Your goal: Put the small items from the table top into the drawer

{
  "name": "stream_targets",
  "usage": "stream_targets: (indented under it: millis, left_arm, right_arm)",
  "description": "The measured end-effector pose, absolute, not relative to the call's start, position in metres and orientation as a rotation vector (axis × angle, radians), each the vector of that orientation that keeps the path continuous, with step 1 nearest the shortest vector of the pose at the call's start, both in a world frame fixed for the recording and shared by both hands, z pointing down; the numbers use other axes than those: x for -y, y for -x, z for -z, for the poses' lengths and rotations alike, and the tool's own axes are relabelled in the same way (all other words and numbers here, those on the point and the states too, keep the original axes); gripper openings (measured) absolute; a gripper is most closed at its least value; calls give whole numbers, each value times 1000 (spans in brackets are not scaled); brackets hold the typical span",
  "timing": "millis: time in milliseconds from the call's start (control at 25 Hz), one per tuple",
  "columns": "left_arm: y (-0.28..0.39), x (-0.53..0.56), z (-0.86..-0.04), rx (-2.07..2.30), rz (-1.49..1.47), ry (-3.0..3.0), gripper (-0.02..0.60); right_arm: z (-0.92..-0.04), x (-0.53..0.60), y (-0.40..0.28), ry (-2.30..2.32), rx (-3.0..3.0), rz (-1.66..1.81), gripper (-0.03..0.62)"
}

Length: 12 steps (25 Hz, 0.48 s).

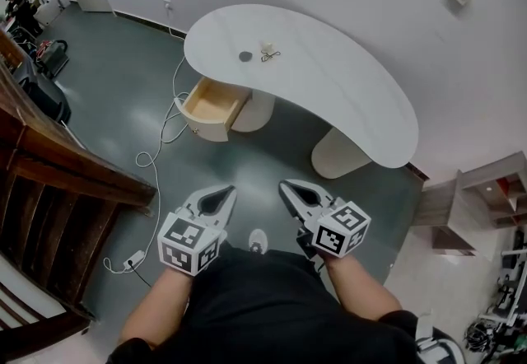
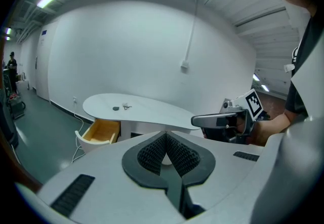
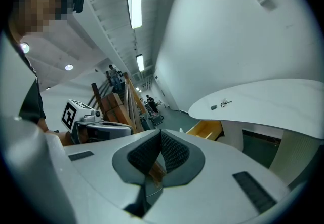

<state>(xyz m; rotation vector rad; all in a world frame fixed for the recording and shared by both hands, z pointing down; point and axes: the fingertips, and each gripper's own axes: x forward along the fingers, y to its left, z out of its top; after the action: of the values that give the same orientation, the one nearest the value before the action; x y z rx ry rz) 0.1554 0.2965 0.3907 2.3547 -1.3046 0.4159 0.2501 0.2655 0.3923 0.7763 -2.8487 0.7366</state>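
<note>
Task not yet begun: a dark round item [image 1: 245,56] and a small metal cluster [image 1: 269,52] lie near the left end of the surface [image 1: 346,99]. The drawer [image 1: 212,102] under that end stands open, seemingly empty. The left gripper [image 1: 224,193] and right gripper [image 1: 290,189], well apart from the surface, have their fingers closed on nothing

White curved table [image 1: 329,82] bears a dark disc [image 1: 245,56] and small pale item [image 1: 268,49].

small items [image 1: 269,52] tiny, kind unclear
</note>
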Motion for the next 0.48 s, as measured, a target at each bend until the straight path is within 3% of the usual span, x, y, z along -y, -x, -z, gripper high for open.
stream_targets:
  millis: [480]
  left_arm:
    - [-124, -251, -412, 1327, -429, -2282, 15]
  right_arm:
    - [-402, -217, -228, -752, 2837, -743, -3]
